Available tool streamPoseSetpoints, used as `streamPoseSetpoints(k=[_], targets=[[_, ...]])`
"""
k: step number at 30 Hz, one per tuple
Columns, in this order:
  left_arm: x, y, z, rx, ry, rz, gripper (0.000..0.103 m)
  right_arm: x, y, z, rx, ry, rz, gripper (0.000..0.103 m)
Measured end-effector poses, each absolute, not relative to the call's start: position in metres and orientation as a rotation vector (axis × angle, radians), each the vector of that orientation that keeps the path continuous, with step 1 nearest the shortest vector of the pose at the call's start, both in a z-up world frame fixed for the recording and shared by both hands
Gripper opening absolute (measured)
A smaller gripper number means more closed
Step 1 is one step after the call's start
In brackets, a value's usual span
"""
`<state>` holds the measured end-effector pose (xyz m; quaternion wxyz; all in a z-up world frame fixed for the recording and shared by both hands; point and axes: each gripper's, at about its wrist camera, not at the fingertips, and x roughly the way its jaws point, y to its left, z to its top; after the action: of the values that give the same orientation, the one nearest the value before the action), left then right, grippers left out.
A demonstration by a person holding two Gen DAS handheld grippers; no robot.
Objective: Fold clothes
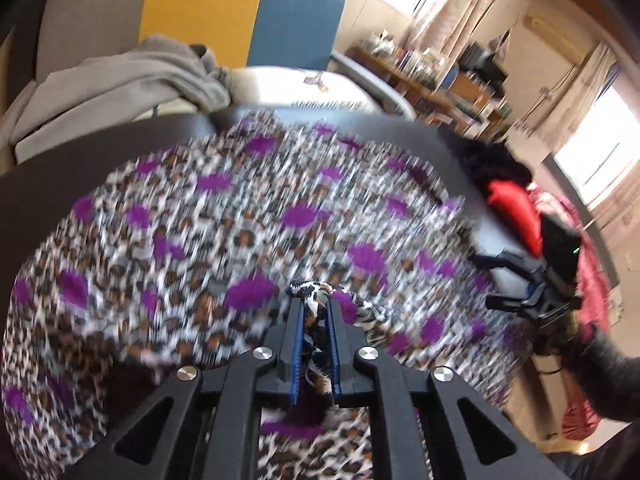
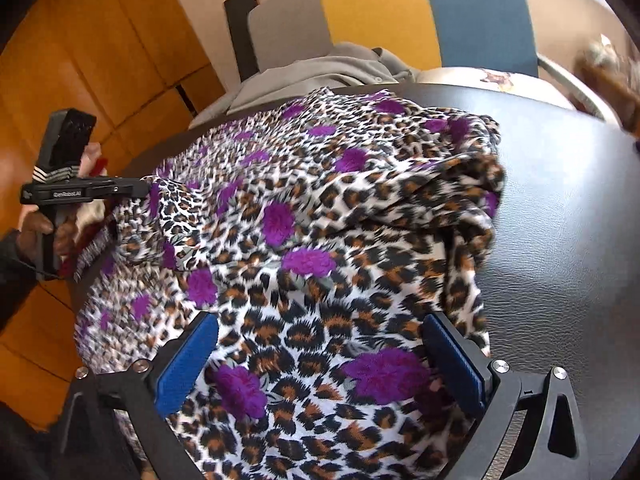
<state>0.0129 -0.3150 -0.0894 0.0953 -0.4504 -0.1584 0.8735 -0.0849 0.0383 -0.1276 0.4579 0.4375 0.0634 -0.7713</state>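
Observation:
A leopard-print garment with purple flowers (image 1: 240,216) lies spread over a round black table (image 1: 48,184); it also shows in the right wrist view (image 2: 320,208). My left gripper (image 1: 314,304) is shut on a bunched edge of the garment; it shows at the left of the right wrist view (image 2: 146,190), holding the cloth's left edge. My right gripper (image 2: 320,340) is open, its blue pads (image 2: 188,356) wide apart just above the near part of the garment. It also shows at the right of the left wrist view (image 1: 490,280), open.
A grey garment (image 1: 132,80) lies on a chair with a grey, yellow and blue back (image 1: 240,4) behind the table. Bare black tabletop (image 2: 560,220) lies right of the garment. Red cloth (image 1: 516,208) and a cluttered shelf (image 1: 440,76) are to the right.

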Motion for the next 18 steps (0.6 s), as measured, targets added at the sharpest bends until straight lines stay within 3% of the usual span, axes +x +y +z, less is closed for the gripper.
streamPoseSetpoints(k=[3,8,12,16,18], targets=[[0.004,-0.32,-0.067,-1.217,-0.518,2.59,0.009,-0.1,0.048,-0.11,1.026,0.18,-1.948,0.102],[-0.003,-0.32,-0.029,-1.083,-0.567,2.633,0.009,-0.13,0.031,-0.1,1.009,0.419,-1.972,0.099],[-0.014,-0.328,0.001,-0.991,-0.614,2.659,0.009,-0.15,0.006,-0.1,0.992,0.652,-1.945,0.051],[-0.037,-0.333,0.034,-0.921,-0.602,2.694,0.009,-0.16,-0.014,-0.107,0.981,0.849,-1.859,0.049],[-0.049,-0.323,0.033,-1.011,-0.484,2.71,0.009,-0.165,-0.018,-0.105,0.973,0.872,-1.824,0.049]])
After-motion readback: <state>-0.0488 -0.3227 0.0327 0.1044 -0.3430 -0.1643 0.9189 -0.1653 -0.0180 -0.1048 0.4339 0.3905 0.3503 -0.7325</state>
